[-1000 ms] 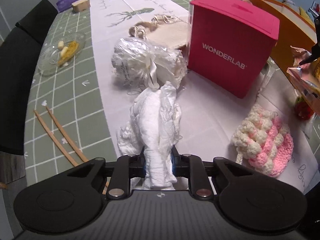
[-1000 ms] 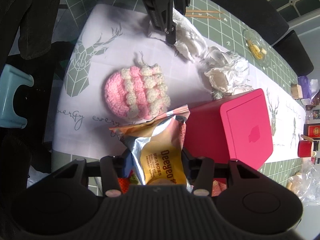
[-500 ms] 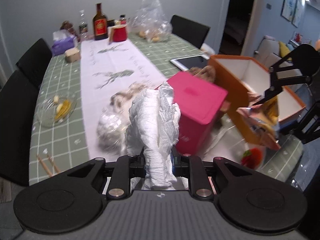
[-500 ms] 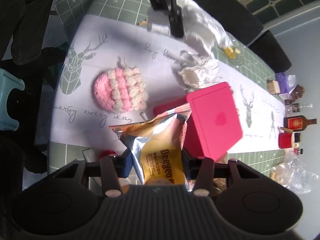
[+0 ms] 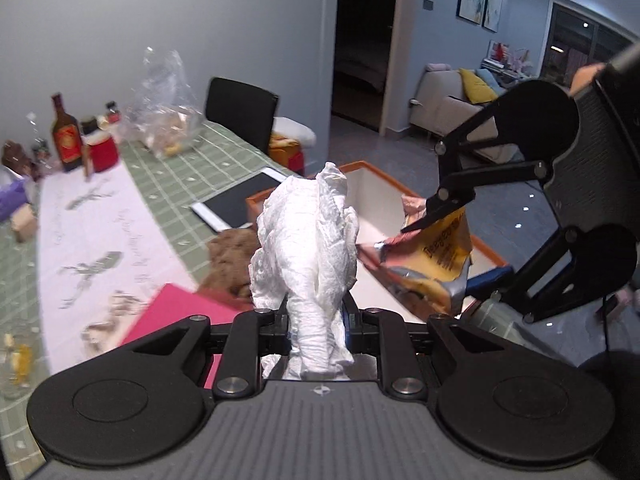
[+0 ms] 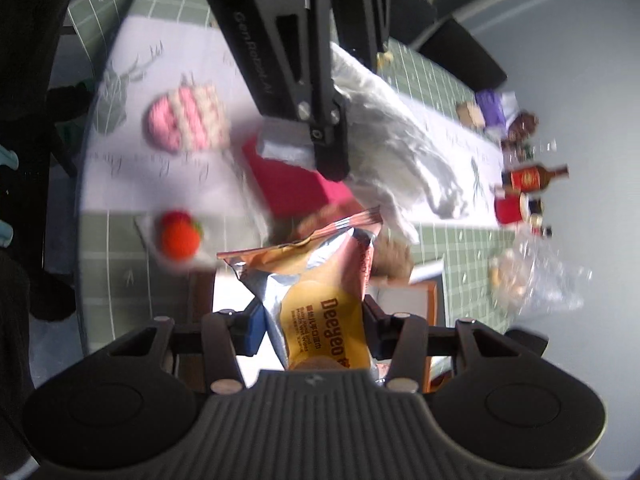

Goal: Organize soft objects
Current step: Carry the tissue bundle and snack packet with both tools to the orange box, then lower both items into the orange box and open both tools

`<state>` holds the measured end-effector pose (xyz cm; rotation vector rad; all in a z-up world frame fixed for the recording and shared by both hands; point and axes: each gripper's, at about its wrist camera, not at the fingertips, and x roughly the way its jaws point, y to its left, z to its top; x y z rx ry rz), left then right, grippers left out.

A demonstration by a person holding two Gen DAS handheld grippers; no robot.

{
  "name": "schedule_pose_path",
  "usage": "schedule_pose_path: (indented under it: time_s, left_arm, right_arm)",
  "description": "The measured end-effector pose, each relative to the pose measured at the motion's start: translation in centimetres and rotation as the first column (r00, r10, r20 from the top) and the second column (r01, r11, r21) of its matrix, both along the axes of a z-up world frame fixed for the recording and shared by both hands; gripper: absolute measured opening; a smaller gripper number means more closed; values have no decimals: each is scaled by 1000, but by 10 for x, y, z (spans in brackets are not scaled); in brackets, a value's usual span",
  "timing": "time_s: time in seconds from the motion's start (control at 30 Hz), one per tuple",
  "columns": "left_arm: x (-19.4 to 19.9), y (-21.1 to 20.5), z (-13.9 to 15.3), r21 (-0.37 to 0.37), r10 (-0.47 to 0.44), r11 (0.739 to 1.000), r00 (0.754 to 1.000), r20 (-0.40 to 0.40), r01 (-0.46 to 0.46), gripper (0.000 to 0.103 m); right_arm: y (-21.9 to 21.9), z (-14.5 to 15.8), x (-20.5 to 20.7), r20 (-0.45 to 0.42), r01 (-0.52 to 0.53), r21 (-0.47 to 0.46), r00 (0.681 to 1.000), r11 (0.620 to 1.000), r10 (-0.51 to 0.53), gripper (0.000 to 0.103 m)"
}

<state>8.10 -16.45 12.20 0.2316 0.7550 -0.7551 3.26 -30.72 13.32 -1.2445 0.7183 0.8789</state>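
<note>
My left gripper (image 5: 316, 320) is shut on a crumpled white cloth (image 5: 308, 252) and holds it in the air above the table, in front of the orange box (image 5: 384, 200) with a white inside. The cloth also shows in the right wrist view (image 6: 400, 140). My right gripper (image 6: 312, 320) is shut on a yellow-orange snack packet (image 6: 320, 280); in the left wrist view the packet (image 5: 432, 256) hangs over the box. A pink and cream crocheted piece (image 6: 186, 122) lies on the white runner. A red knitted strawberry (image 6: 180, 236) lies near the table edge.
A pink box (image 5: 176, 316) stands below the left gripper. A brown fuzzy item (image 5: 236, 256) and a tablet (image 5: 240, 204) lie beside the orange box. A bottle (image 5: 66, 136), a red cup (image 5: 102, 152) and a plastic bag (image 5: 168, 112) stand at the far end. Black chairs surround the table.
Both grippers rose from the table and swung toward the orange box. The left lifted the white cloth off the runner; the right carried the snack packet over the box.
</note>
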Motion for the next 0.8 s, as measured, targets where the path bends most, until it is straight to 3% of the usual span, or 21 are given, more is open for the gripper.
schedule_pose_path:
  time_s: [0.3,0.63,0.8]
  left_arm:
    - [21,-66,-35,24,-50,998,996,-78,52,23]
    - [42,-90,-61,48,40,998,987,-157,-33,24]
    - [45,-102,-76,87,43,996,978,-205,-25,25]
  right_arm:
    - [-48,-39,7,-51,81,-27,995,996,-83,47]
    - [-66,-76,37,-118,142,-5,983,990,-142,46]
    - [-68,-94,41,-167,150,-40,974,988,-155,46]
